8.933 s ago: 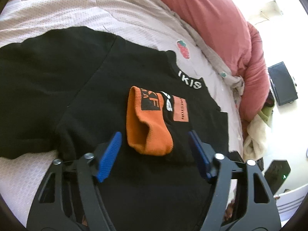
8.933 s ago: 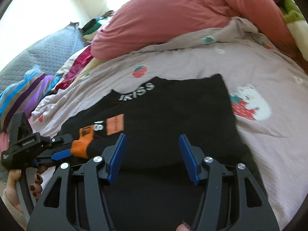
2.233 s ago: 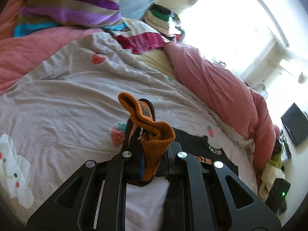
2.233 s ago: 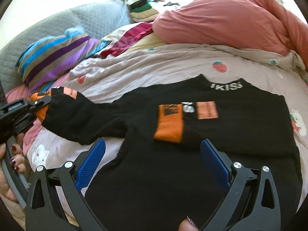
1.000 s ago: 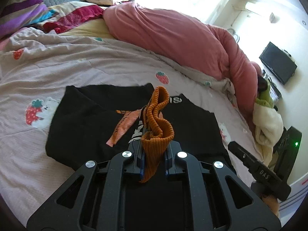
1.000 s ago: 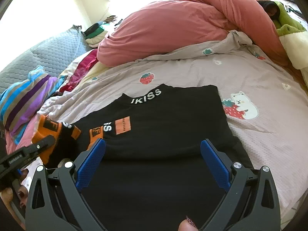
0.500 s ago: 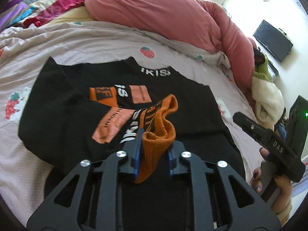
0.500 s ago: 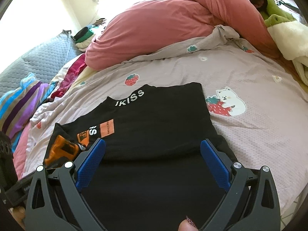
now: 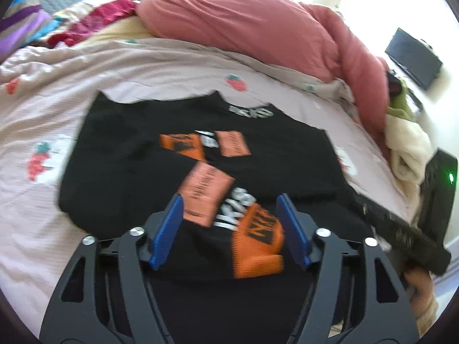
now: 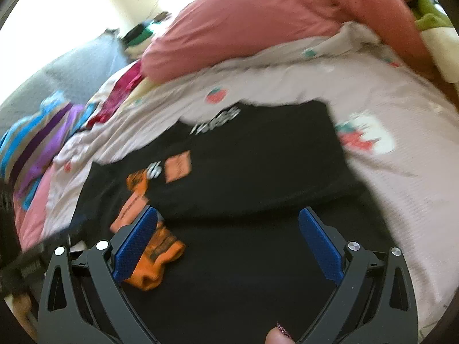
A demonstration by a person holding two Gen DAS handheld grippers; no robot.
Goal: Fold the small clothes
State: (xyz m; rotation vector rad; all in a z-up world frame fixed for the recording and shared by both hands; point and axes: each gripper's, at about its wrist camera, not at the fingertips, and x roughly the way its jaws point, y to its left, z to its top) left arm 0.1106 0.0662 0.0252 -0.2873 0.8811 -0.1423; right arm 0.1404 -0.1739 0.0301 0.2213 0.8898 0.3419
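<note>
Though jaws have just been opening: left gripper [image 9: 229,229] wide, holding nothing
Sleeve cuff [image 9: 258,246]: lower centre, between jaws, pointing lower right
Right gripper [image 10: 229,246]: wide open, empty, over shirt [image 10: 258,172]

Open pink bedsheet [image 10: 407,172] right of the black top [image 10: 258,172]; heaped red duvet [image 9: 258,28] along the far edge.

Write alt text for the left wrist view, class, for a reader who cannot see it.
The left gripper, its blue-padded jaws just opened, hovers over an orange cuff of a black sweater lying on a pink strawberry-print bedspread; the cuff lies between the pads, released. A second orange cuff lies folded across the chest, and a rose duvet is heaped behind.
</note>
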